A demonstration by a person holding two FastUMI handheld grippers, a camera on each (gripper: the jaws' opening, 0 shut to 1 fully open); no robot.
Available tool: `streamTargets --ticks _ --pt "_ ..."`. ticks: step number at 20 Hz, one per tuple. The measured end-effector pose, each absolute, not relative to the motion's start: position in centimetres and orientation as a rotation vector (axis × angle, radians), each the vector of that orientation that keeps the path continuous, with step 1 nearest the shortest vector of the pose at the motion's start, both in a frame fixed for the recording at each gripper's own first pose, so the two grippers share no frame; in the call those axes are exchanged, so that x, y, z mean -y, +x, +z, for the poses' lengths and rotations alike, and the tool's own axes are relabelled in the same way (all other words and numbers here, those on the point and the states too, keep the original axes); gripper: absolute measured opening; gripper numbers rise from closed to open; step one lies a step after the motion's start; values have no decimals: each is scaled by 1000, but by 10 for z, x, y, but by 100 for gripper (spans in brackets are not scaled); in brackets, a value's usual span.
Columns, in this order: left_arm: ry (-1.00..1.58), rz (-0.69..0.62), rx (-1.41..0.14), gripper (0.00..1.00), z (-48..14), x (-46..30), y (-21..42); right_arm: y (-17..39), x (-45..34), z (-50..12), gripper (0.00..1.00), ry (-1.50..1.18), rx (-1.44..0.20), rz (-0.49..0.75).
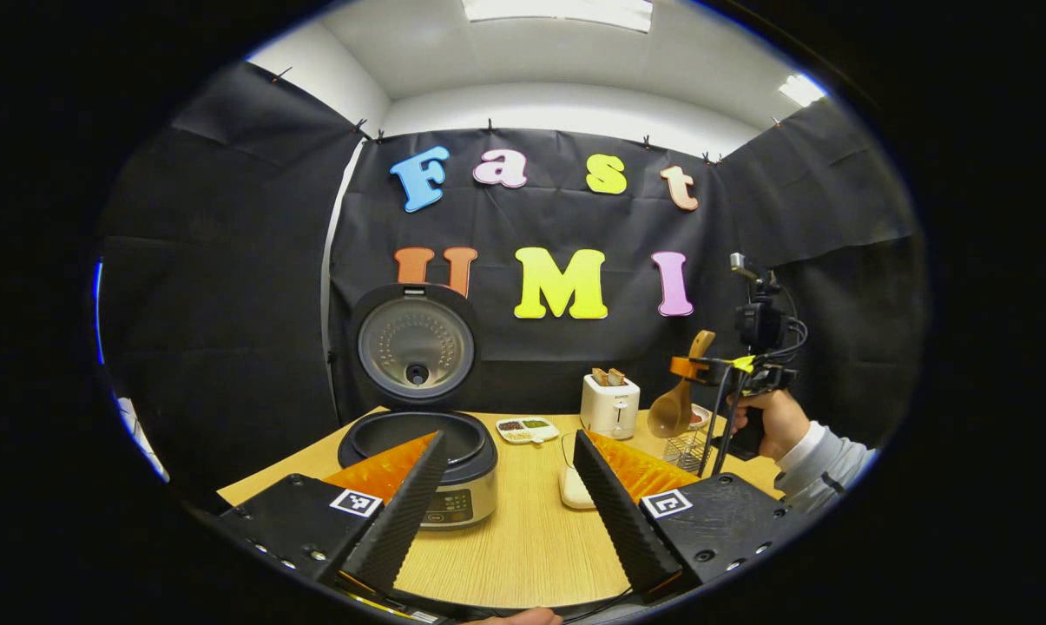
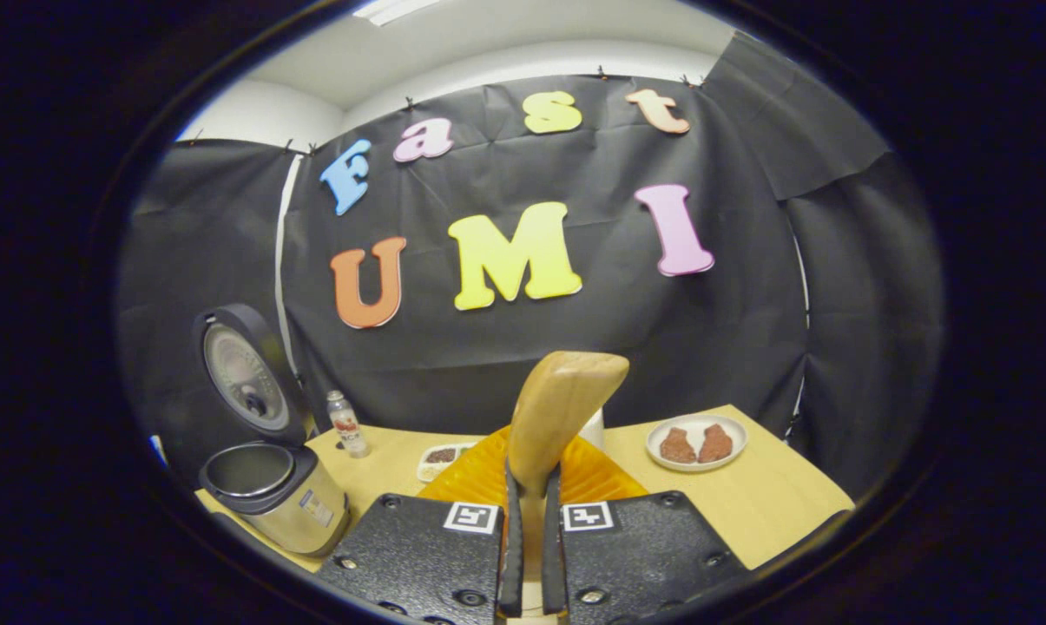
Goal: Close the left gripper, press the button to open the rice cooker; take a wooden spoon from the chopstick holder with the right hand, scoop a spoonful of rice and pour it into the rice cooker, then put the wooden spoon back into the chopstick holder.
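Observation:
The rice cooker (image 1: 453, 486) stands on the table's left with its lid (image 1: 416, 345) raised and the pot open. My left gripper (image 1: 509, 438) hangs open in front of it, nothing between its fingers. At the right a hand holds my right gripper (image 1: 705, 369), shut on the wooden spoon (image 1: 670, 412), whose bowl hangs just above the wire chopstick holder (image 1: 687, 450). In the right gripper view the spoon (image 2: 566, 399) rises from between the shut fingers of my right gripper (image 2: 531, 486). The open cooker (image 2: 271, 490) sits at that view's left.
A white toaster (image 1: 610, 404) and a small divided dish (image 1: 527, 428) stand at the back of the wooden table (image 1: 523, 538). A white object (image 1: 572, 490) lies partly behind my finger. A bottle (image 2: 346, 423) and a plate with brown pieces (image 2: 696, 443) are farther off.

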State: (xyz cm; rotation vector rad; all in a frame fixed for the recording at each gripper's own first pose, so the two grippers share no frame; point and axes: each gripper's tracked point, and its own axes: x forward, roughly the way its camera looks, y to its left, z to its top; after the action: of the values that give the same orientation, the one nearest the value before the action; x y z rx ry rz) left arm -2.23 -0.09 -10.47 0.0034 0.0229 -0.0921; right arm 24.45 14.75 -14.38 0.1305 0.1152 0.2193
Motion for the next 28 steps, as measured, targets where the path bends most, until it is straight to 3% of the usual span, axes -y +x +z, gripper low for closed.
streamTargets --ticks 7,13,20,28 --pt "-24 -84 -60 94 -119 -12 -17 259 -177 -227 14 31 -224 222" --pt "-52 -83 -89 93 -130 -15 -8 254 -167 -250 13 -86 -217 181" --pt "-74 -79 -121 94 -140 -19 -5 233 -202 -285 14 161 -421 319" --pt "-77 -55 -127 94 -142 -29 -2 242 -222 -285 13 345 -506 379"
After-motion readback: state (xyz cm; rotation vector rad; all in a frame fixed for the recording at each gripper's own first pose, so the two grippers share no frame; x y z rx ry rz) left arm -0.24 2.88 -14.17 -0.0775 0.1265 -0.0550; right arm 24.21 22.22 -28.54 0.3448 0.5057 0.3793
